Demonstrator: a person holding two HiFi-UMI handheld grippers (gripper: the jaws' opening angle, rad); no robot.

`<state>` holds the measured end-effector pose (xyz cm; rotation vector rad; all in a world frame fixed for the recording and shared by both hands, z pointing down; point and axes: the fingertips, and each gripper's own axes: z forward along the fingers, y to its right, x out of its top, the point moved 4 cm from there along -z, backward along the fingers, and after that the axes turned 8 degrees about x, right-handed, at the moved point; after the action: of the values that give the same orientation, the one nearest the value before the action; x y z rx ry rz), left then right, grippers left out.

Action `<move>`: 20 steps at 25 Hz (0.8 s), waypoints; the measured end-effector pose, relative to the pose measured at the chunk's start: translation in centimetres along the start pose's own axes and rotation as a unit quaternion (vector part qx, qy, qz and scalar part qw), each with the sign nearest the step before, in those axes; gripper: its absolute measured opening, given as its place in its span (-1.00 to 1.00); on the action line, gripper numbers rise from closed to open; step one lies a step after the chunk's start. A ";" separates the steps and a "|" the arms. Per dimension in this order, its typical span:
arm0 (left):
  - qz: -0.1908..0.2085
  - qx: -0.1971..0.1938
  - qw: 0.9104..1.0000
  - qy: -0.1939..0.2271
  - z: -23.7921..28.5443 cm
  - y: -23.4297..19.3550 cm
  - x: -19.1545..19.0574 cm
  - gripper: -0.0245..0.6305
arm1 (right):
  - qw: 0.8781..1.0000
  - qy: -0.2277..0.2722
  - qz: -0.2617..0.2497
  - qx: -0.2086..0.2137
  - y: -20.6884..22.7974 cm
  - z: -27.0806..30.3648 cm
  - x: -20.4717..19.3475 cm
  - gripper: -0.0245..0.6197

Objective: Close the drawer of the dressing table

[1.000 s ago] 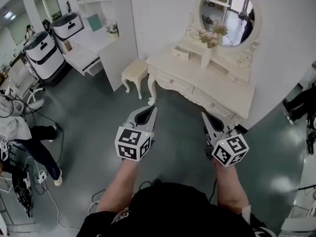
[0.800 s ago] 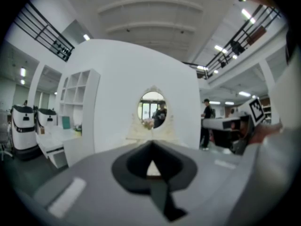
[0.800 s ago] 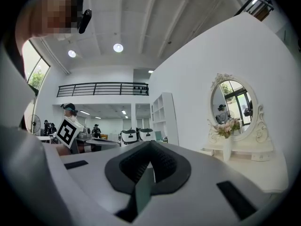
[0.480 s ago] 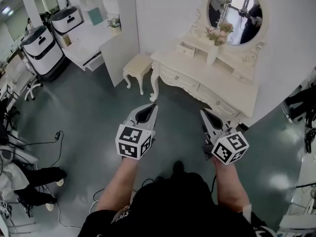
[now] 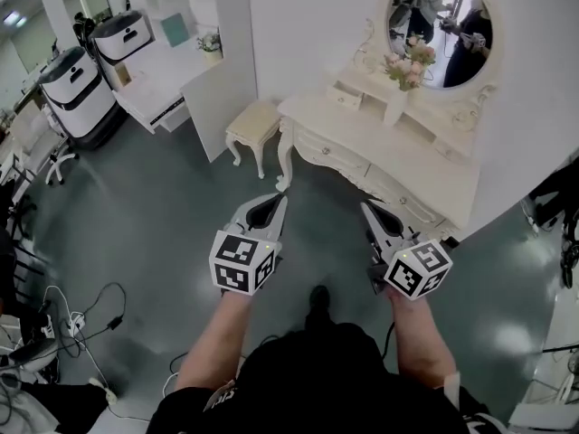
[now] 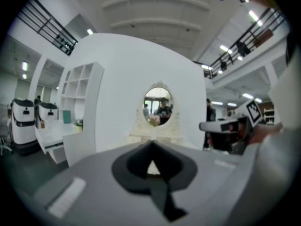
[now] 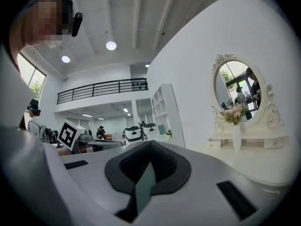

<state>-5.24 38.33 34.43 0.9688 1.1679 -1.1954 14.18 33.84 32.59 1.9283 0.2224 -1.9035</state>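
The cream dressing table [image 5: 398,156] stands against the white wall under its round mirror [image 5: 443,27], with a vase of flowers [image 5: 400,98] on top. A small top drawer [image 5: 346,98] at the table's left end sticks out a little; it also shows in the right gripper view as the small drawer [image 7: 214,144]. My left gripper [image 5: 279,199] and right gripper [image 5: 365,208] hang side by side over the floor, short of the table and touching nothing. Both are shut with nothing in them. The left gripper view has the left gripper [image 6: 151,143] below the mirror [image 6: 158,106].
A cream stool [image 5: 253,123] stands left of the table. Further left are a white partition with a desk [image 5: 194,84] and two white machines [image 5: 77,84]. Cables [image 5: 86,319] lie on the grey floor at the lower left. My own foot [image 5: 317,298] shows between my arms.
The whole view has shifted toward the dressing table, which now sits a little nearer. Both grippers keep their place ahead of me, still shut. The seated person at the left has dropped out of view.
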 end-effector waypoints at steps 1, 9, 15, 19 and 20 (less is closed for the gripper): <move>-0.001 0.000 1.000 -0.002 0.8 -0.1 0.0 -0.90 | 1.000 0.000 0.001 0.001 0.8 0.4 0.1 -0.94; 0.005 0.000 1.000 -0.024 8.7 -0.5 0.3 -0.90 | 0.999 -0.015 0.029 0.009 8.6 3.8 -0.4 -0.94; 0.028 0.005 0.999 -0.034 15.3 -0.3 1.7 -0.90 | 0.999 -0.017 0.048 0.018 14.6 5.8 -0.5 -0.94; 0.037 0.001 0.999 -0.036 18.8 0.6 2.7 -0.90 | 0.998 -0.014 0.058 0.021 18.1 6.4 -0.2 -0.94; 0.035 -0.001 0.999 -0.036 19.5 0.9 2.8 -0.90 | 0.998 -0.013 0.058 0.021 18.8 6.5 -0.1 -0.94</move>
<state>-1.59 18.91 34.85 0.9497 1.0693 -1.1629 15.73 14.31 36.31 1.8996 0.0614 -1.8691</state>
